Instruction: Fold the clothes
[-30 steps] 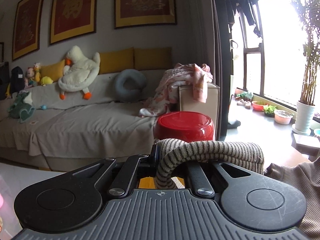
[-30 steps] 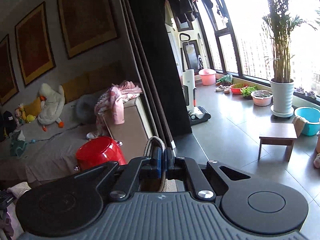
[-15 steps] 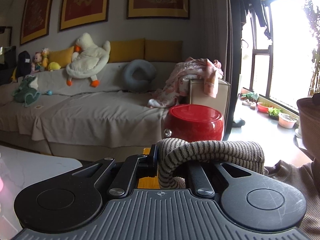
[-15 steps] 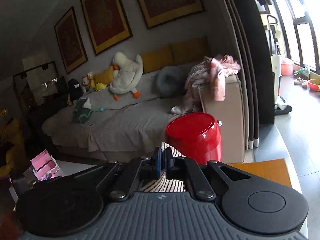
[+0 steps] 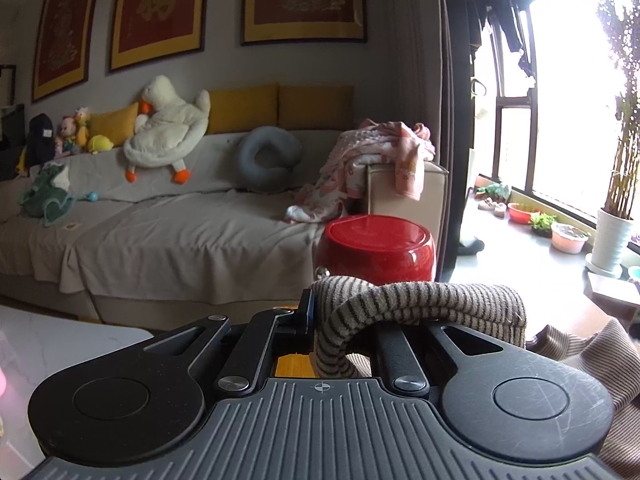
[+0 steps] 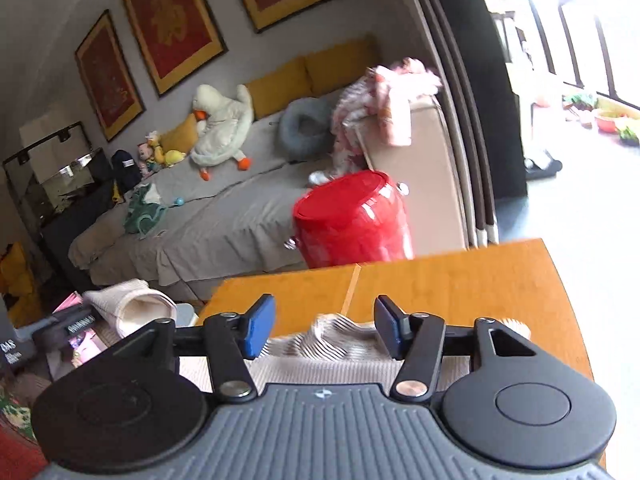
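Right claw (image 6: 320, 326) having just been opening, now spread, striped garment (image 6: 336, 340) dropped free onto wooden table (image 6: 460, 280), bunching between pads. Left claw (image 5: 320, 320) keeping pinching garment fold (image 5: 420, 300), unmoved.

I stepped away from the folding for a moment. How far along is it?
Mid-fold. The right claw has just been opening, its striped garment edge lying loose on the wooden table. The left claw grips a bunched fold. Left: lay that down and flatten.
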`<action>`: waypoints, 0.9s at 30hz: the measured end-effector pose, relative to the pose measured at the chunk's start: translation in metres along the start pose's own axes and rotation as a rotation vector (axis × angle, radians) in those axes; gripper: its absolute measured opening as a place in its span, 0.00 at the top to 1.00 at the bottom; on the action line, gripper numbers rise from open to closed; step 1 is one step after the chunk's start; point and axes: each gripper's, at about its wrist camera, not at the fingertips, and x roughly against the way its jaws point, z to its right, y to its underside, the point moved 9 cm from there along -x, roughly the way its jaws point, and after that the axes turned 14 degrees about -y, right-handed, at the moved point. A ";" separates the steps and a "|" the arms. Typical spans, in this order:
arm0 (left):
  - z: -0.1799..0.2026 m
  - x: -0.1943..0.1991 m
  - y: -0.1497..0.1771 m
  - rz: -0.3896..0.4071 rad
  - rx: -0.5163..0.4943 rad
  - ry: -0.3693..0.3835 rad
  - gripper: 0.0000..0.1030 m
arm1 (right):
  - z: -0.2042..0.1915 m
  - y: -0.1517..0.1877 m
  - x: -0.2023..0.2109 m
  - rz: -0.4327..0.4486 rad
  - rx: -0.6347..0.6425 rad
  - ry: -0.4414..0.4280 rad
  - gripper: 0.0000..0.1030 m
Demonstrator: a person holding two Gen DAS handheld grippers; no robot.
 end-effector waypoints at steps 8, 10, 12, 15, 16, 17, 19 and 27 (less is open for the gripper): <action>0.068 0.020 -0.026 0.010 -0.068 0.062 0.90 | 0.061 0.071 0.010 0.074 -0.143 -0.017 0.34; 0.093 0.024 -0.030 0.002 -0.078 0.095 0.90 | 0.054 0.073 0.008 0.075 -0.093 -0.036 0.23; 0.122 0.028 -0.032 -0.016 -0.084 0.143 0.88 | 0.045 0.074 0.010 0.079 -0.049 -0.064 0.09; 0.168 0.034 -0.026 -0.086 -0.072 0.268 0.63 | 0.039 0.074 0.017 0.108 -0.036 -0.118 0.00; 0.182 0.036 -0.021 -0.112 -0.075 0.312 0.58 | 0.039 0.073 0.019 0.118 -0.046 -0.132 0.00; 0.197 0.038 -0.016 -0.138 -0.077 0.355 0.51 | 0.040 0.073 0.021 0.121 -0.062 -0.143 0.00; 0.222 0.043 -0.006 -0.180 -0.089 0.428 0.48 | 0.044 0.073 0.022 0.121 -0.098 -0.161 0.00; 0.250 0.058 0.027 -0.189 -0.184 0.493 0.12 | 0.045 0.075 0.024 0.121 -0.121 -0.173 0.00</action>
